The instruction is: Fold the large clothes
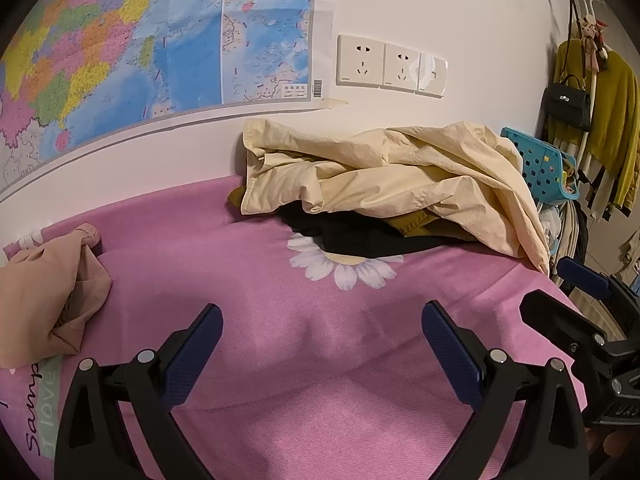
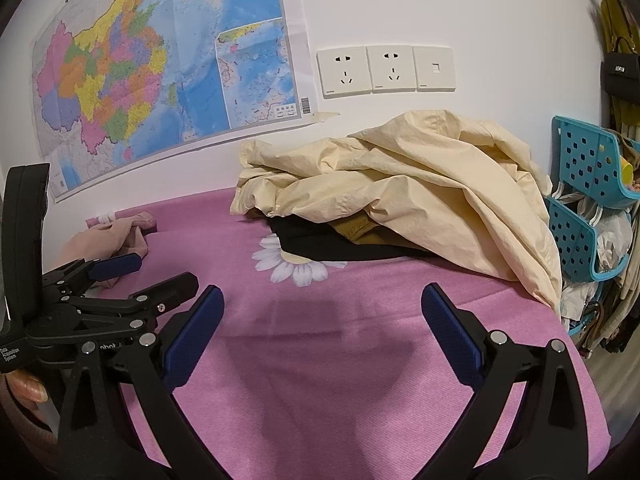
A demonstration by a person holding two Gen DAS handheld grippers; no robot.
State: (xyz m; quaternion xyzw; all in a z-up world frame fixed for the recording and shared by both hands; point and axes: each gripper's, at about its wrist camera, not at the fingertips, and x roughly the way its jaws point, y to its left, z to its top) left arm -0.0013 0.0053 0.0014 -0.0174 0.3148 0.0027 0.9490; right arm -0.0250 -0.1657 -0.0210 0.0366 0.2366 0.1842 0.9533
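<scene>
A crumpled cream jacket [image 1: 400, 172] [image 2: 408, 184] lies heaped against the wall at the far right of the pink bedspread [image 1: 320, 400] [image 2: 340, 360]. It covers a black garment [image 1: 360, 240] [image 2: 320, 244] and an olive one [image 2: 356, 226]. A peach garment [image 1: 44, 300] [image 2: 108, 236] lies bunched at the far left. My left gripper [image 1: 322, 312] hovers open over bare bedspread, well short of the pile. My right gripper [image 2: 322, 294] is open too, empty, beside the left one [image 2: 144, 272].
A map [image 1: 120, 40] and wall sockets [image 1: 390, 66] hang on the white wall behind the bed. A blue perforated rack [image 2: 588, 196] stands past the bed's right edge, with hanging clothes and a black handbag [image 1: 566, 106] beyond. The bedspread has a daisy print [image 1: 344, 264].
</scene>
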